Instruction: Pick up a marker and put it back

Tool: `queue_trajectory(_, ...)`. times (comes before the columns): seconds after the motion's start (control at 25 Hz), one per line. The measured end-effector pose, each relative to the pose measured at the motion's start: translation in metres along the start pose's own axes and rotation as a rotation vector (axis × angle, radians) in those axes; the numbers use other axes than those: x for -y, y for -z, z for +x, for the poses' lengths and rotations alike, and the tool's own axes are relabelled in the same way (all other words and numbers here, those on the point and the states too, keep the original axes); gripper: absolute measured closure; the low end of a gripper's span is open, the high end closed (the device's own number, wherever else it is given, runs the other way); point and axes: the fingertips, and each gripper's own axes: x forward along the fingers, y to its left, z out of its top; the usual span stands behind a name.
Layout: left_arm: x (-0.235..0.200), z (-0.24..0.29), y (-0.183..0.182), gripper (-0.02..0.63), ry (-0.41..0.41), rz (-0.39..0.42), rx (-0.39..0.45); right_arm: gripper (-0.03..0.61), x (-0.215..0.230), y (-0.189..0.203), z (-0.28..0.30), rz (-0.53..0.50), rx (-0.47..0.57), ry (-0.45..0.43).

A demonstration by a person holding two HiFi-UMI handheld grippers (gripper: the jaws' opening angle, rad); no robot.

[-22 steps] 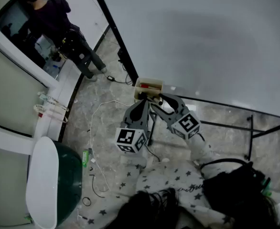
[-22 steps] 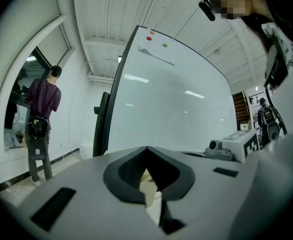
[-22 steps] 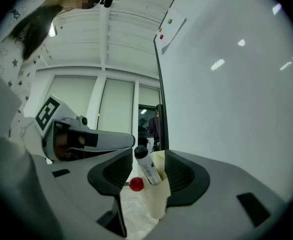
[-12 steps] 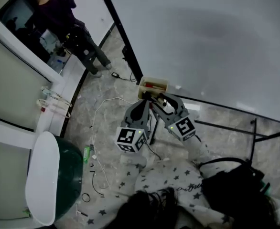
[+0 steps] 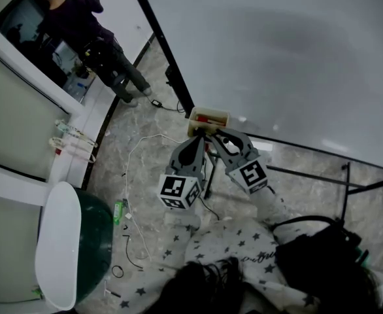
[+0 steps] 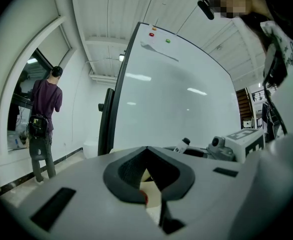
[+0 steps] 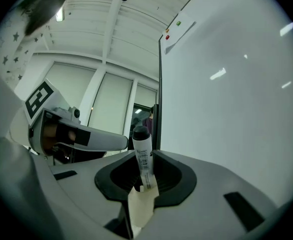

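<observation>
One black-capped marker (image 7: 141, 151) stands pinched low in the right claw (image 7: 142, 185), the left claw (image 6: 149, 191) clenched empty; it may pivot and miss the cream tray (image 5: 219, 115).

right gripper (image 5: 212, 136) and its marker (image 7: 142, 154) drawn nearer left gripper (image 5: 196, 139)

My right gripper (image 7: 144, 186) is matt grey plastic, the black-capped white marker (image 7: 142, 156) in it smooth plastic, the big white board (image 7: 236, 84) glossy, the grey veined floor (image 5: 309, 198) polished stone.
</observation>
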Motion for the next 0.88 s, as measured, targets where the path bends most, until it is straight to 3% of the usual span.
queue_trajectory(0.36,0.012,0.0,-0.006,0.612,0.015,0.007,-0.026,0.505,0.001,-0.031,-0.009,-0.003,-0.016,-0.031)
queue_trajectory(0.56,0.031,-0.007,-0.027,0.612,0.046,0.006,-0.026,0.505,0.0,-0.069,-0.021,-0.007,-0.01,-0.049)
queue_trajectory(0.88,0.053,-0.006,-0.064,0.612,0.115,0.023,0.0,0.505,0.01,-0.098,-0.029,0.01,-0.007,-0.063)
